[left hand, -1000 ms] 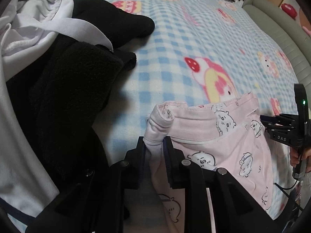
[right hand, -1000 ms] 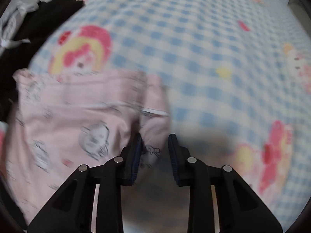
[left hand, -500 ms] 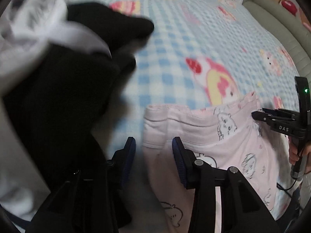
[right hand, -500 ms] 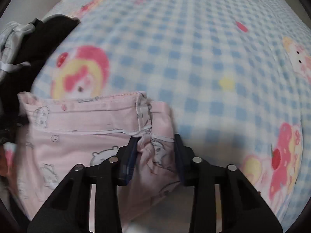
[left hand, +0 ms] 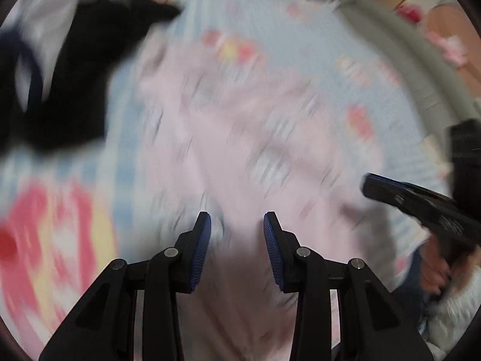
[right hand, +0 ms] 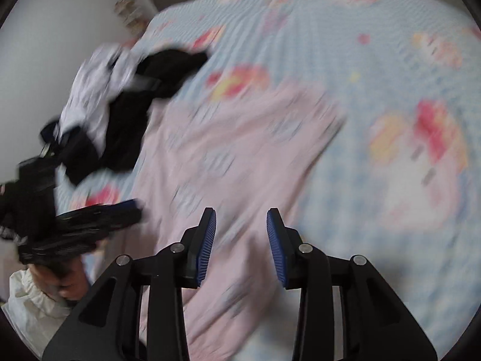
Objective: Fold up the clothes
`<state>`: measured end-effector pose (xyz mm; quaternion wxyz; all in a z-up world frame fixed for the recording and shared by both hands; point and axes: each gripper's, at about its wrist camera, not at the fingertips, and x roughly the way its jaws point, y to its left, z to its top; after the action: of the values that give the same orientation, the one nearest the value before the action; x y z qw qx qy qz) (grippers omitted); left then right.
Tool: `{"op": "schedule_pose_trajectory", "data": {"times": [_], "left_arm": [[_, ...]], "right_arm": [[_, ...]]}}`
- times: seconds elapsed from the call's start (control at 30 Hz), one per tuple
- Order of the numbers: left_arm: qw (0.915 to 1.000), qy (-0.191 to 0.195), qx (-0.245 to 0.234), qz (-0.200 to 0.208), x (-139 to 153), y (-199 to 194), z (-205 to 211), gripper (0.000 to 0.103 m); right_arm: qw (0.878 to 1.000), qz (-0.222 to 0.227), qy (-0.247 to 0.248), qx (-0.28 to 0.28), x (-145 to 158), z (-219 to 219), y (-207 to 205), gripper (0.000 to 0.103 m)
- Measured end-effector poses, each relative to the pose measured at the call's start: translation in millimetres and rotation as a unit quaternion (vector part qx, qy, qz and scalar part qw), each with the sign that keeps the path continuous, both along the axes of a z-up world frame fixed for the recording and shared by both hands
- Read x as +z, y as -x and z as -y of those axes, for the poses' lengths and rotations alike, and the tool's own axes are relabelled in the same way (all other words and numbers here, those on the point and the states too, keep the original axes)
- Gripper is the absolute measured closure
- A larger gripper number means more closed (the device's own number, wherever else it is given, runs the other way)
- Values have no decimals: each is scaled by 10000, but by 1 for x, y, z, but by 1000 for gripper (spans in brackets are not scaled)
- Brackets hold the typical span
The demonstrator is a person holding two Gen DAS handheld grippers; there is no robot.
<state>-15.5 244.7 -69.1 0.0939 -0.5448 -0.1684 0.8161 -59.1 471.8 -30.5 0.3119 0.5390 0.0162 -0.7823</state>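
A pink cartoon-print garment [left hand: 240,138] lies spread flat on the blue checked blanket [left hand: 186,39]; both views are motion-blurred. My left gripper [left hand: 237,219] hovers above the garment's near part, its jaws closing with nothing between the pads. In the right wrist view the same pink garment [right hand: 240,156] stretches away from my right gripper [right hand: 241,216], whose jaws are opening and hold nothing. Each gripper shows in the other's view: the right gripper [left hand: 372,183] at the garment's right edge, the left gripper [right hand: 132,207] at its left edge.
A heap of black and white clothes [right hand: 120,105] sits on the blanket [right hand: 360,60] left of the pink garment, also visible as a pile [left hand: 75,69]. A grey padded bed edge [left hand: 405,54] curves along the right. A hand in a white sleeve [right hand: 27,294] holds the left gripper.
Both grippers let go of the garment's waistband corners and pulled back and up. The pink garment now lies flat and more of it shows in both views.
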Motion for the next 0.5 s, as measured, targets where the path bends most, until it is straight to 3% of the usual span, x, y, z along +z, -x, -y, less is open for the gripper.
{"op": "schedule_pose_trajectory", "data": {"times": [0.03, 0.17, 0.23, 0.3, 0.37, 0.43, 0.5], "left_arm": [[9996, 136, 92, 223, -9, -7, -2, 72], [9976, 204, 577, 327, -4, -44, 20, 84], [9979, 12, 608, 203, 4, -62, 25, 83], [9971, -617, 446, 33, 7, -74, 20, 83], [9972, -669, 325, -121, 6, -85, 5, 83], [9986, -383, 296, 223, -11, -84, -11, 83], [9971, -261, 411, 579, -24, -89, -11, 83]], "right_arm": [[9999, 114, -79, 62, -15, 5, -16, 68], [9957, 76, -928, -27, -56, -8, -49, 70], [9958, 82, -869, -267, -51, -29, -62, 67], [9958, -43, -840, -352, -40, -38, -74, 65], [9984, -112, -495, -250, -31, -39, -87, 64], [9997, -70, -217, -116, -28, -36, -96, 63], [9984, 18, -571, -49, -39, -27, -103, 62]]}}
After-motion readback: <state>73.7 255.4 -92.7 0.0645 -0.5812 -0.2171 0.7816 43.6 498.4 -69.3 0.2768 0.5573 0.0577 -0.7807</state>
